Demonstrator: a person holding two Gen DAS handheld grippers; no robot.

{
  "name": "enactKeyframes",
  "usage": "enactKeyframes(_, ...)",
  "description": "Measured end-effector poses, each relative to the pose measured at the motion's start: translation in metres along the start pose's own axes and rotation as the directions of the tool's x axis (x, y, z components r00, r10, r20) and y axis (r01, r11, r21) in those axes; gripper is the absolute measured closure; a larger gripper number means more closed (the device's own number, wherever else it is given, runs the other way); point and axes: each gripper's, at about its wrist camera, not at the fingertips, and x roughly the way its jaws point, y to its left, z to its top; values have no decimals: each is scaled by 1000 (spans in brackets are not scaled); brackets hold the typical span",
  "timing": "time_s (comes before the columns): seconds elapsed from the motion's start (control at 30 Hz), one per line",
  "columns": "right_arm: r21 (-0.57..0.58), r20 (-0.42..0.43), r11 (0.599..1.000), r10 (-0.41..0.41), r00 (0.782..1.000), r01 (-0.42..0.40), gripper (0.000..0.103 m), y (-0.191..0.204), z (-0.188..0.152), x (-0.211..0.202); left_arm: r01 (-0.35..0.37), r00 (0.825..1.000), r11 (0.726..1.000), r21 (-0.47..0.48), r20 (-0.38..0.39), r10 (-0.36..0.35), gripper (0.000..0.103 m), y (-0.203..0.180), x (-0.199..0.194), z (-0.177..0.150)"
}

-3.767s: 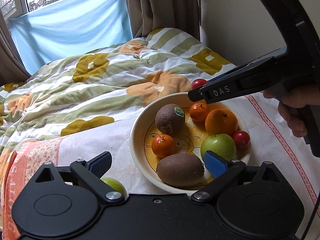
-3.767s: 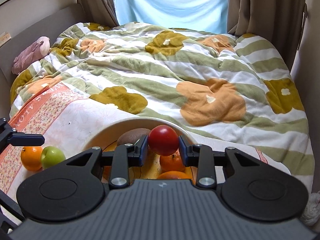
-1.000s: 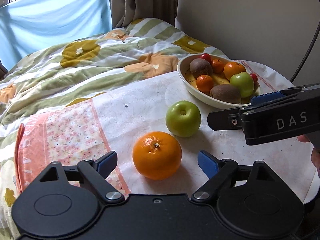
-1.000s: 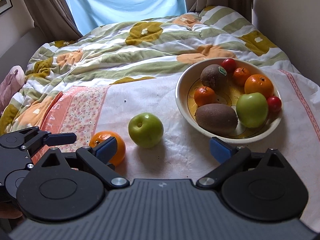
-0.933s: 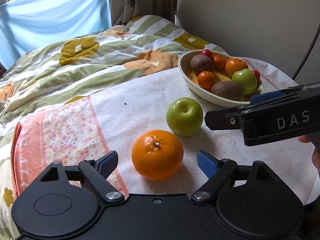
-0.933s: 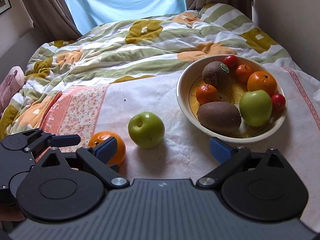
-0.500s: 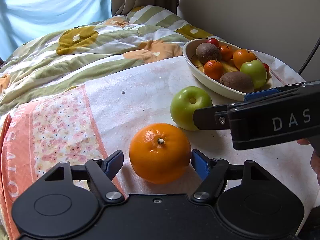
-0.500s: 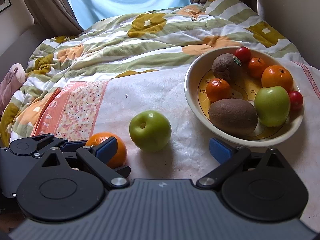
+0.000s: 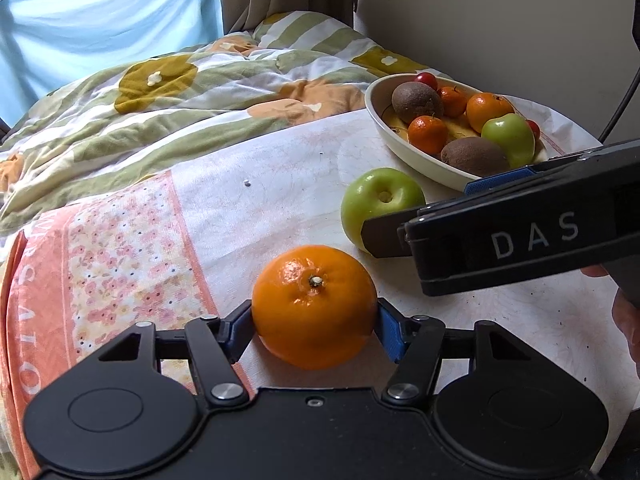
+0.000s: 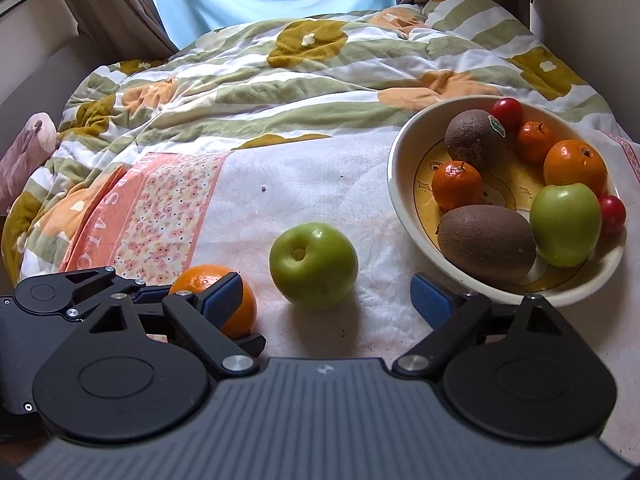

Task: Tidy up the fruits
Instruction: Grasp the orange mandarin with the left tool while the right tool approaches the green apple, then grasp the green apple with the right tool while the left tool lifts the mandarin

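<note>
My left gripper (image 9: 314,330) is shut on a large orange (image 9: 315,306) that rests on the white cloth; both blue pads touch its sides. The orange shows partly hidden in the right wrist view (image 10: 218,300). A green apple (image 10: 313,266) lies on the cloth just beyond my right gripper (image 10: 326,300), which is open and empty; the apple also shows in the left wrist view (image 9: 380,204). A cream bowl (image 10: 404,184) at the right holds two kiwis, two small oranges, a larger orange, a green apple and two red tomatoes.
The right gripper's black body (image 9: 520,236) crosses the left wrist view in front of the apple. A flowered quilt (image 10: 304,64) covers the bed behind the cloth. A pink patterned cloth strip (image 10: 152,208) lies at the left. A wall stands at the right.
My left gripper has moved forward and closed on the large orange. My right gripper has drawn closer to the green apple and stays open.
</note>
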Motion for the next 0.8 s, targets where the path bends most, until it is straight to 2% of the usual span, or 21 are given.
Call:
enactKeyframes(0.23,-30,-7,1000,2,1000,-2,0,9,2,6,-30,1000,999,-37,3,30,36,11,-9,-8)
enactKeyframes(0.43,-81,-9,996,-30,1000,29,6,18,3,16,-63,998,996,-64,10,64,36,20,-20,-16)
enactKeyframes(0.57,-107,-12,993,-43,999,41,15,23,2,23,-76,997,993,-85,10,77,36,27,-26,-22)
enactKeyframes(0.77,-134,8,987,-91,996,91,18,28,3,28,-94,995,990,-103,24,97,36,31,-38,-26)
enactKeyframes(0.8,-136,15,986,-99,995,100,21,29,2,29,-98,994,990,-103,27,101,36,31,-39,-26)
